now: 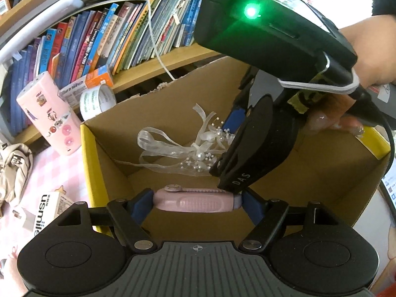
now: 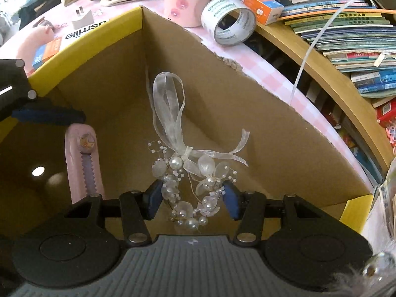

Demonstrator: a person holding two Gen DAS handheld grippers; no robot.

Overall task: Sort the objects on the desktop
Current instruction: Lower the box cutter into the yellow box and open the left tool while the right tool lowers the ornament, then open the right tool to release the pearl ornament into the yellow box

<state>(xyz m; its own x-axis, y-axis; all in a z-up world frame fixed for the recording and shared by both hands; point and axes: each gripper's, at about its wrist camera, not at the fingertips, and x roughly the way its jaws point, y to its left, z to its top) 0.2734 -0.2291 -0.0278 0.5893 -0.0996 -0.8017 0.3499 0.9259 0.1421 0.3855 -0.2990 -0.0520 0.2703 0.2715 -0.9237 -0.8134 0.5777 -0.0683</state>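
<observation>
Left wrist view, nearest first: the left gripper is clenched end to end on a pink utility knife, its blue fingers pressing both tips, the knife lying crosswise above the floor of the cardboard box. Just beyond, at one o'clock, the right gripper reaches down into the same box, its black body touching or nearly touching the knife's right end; a hand grips its handle at two o'clock. Little room is left between the two tools. Farther in, a white ribbon-and-pearl corsage hangs at twelve o'clock. The box's yellow rim runs along the left at nine o'clock, and outside it on the pink checked table stand a pink sticker-covered case, a tape roll and a white carton. Books fill a shelf at the far side.

Right wrist view: the right gripper grasps the corsage between its blue pads, ribbon loops trailing toward twelve o'clock over bare box floor. At nine o'clock the knife stands close beside it, the left gripper's blue finger at its far end. The box's far corner lies at eleven o'clock, its torn wall edge running from twelve o'clock down to three o'clock, with the tape roll just outside.
</observation>
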